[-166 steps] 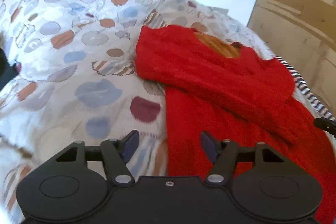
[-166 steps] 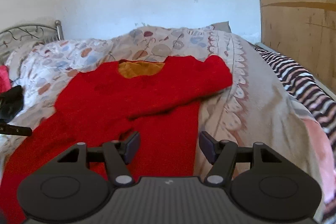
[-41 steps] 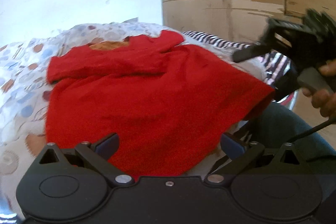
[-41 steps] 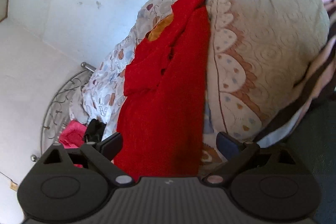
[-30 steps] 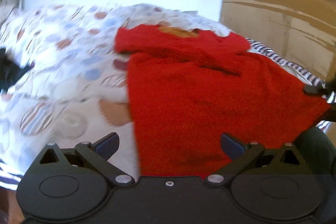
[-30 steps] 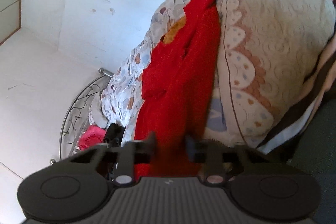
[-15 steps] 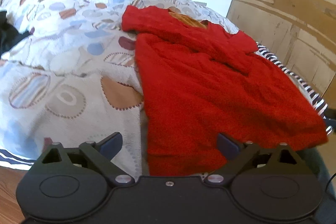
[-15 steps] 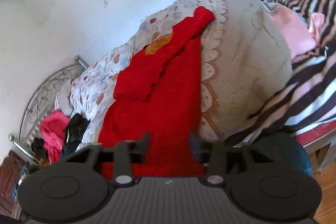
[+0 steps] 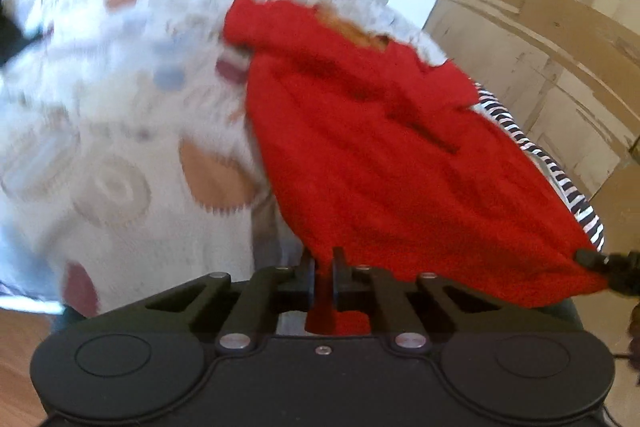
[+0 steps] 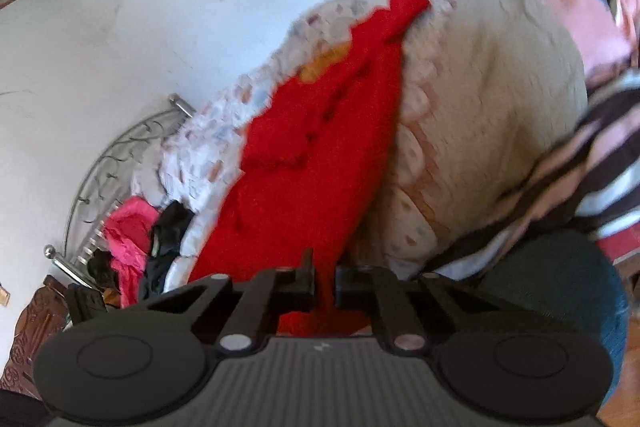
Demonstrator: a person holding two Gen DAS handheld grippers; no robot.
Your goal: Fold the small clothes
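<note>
A red sweater [image 9: 380,147] with an orange neck lining lies on the patterned quilt [image 9: 112,131], sleeves folded across its chest. My left gripper [image 9: 323,267] is shut on the sweater's bottom hem at its left corner. My right gripper [image 10: 322,275] is shut on the hem at the other corner; its tip shows in the left wrist view [image 9: 592,259] at the right. The sweater [image 10: 304,163] runs away from the right gripper up the bed. The hem is lifted and stretched between the two grippers.
A striped blanket [image 10: 592,163] and a pink cloth [image 10: 580,15] lie to the right. Pink and black clothes [image 10: 136,239] are piled by the metal bed frame [image 10: 104,167] on the left. A wooden wall [image 9: 552,39] stands at the right.
My left gripper has closed on the sweater's hem; half a second ago it was open. My right gripper has stayed shut on the other corner. Both views have shifted and blurred.
</note>
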